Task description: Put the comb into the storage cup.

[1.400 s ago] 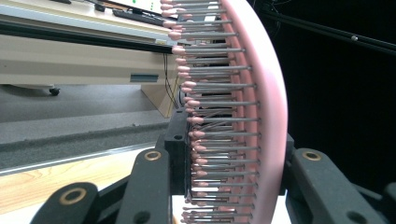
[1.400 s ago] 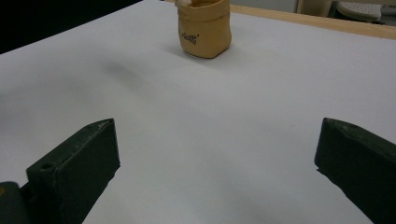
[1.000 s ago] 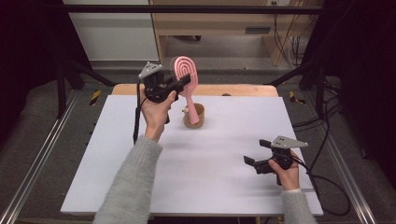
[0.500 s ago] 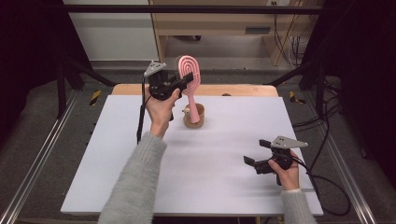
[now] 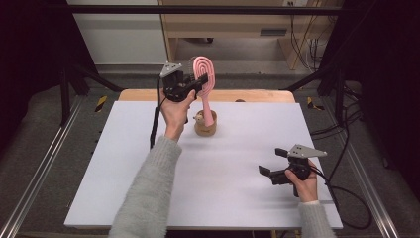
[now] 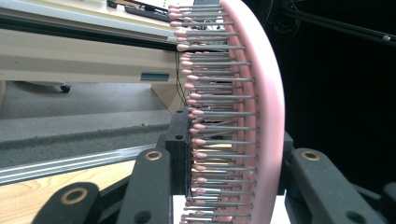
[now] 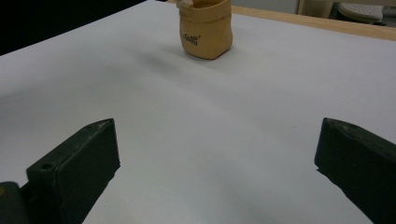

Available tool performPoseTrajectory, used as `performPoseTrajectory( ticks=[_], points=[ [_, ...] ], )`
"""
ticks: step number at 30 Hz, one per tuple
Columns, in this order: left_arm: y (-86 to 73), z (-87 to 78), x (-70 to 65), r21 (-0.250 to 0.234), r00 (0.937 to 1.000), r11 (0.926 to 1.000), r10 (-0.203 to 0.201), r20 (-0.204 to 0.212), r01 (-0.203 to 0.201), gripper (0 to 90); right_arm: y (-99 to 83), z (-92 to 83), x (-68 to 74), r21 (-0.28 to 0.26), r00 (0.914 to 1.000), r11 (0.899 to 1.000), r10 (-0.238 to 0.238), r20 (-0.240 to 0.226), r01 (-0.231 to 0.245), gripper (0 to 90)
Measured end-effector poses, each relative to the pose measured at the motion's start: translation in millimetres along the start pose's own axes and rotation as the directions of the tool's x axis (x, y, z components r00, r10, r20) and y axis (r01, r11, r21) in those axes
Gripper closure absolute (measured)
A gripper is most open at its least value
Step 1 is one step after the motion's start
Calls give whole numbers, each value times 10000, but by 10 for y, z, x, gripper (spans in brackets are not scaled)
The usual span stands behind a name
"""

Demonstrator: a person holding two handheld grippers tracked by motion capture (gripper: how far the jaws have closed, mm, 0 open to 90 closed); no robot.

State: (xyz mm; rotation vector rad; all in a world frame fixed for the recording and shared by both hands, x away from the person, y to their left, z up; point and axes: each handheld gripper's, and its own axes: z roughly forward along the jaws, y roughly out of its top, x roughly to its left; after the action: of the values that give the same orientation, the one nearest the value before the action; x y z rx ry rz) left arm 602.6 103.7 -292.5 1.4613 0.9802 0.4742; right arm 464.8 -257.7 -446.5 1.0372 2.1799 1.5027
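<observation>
– What's on the white table [image 5: 148,173]?
– A small tan pot [image 5: 205,125] – a pink hairbrush [image 5: 204,79] stands in it, handle down, with rows of thin pins.
– Who holds it?
– The left gripper [image 5: 199,83] squeezes its head. The right gripper [image 5: 271,161] rests wide open.

A pink brush [image 6: 261,107] of smooth, matt plastic carries thin metal pins with rounded pink tips. The small tan pot [image 7: 206,29] looks like soft, matt cloth or paper, creased. The table [image 5: 233,193] has a smooth, matt white top and a wood edge. Both grippers' jaws look like matt black plastic.
</observation>
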Motion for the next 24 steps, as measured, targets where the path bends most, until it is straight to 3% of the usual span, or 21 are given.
performPoseTrajectory(
  ticks=[13,24],
  points=[
    [-32,186,73,-70,9997,9998,-168,-159,167,630,-5,9,0,17,10000,10000,-42,4,42,4],
    [-44,322,118,-17,9993,10000,-46,-379,46,630,-4,7,-1,6,10000,10000,-52,8,52,4]
  ],
)
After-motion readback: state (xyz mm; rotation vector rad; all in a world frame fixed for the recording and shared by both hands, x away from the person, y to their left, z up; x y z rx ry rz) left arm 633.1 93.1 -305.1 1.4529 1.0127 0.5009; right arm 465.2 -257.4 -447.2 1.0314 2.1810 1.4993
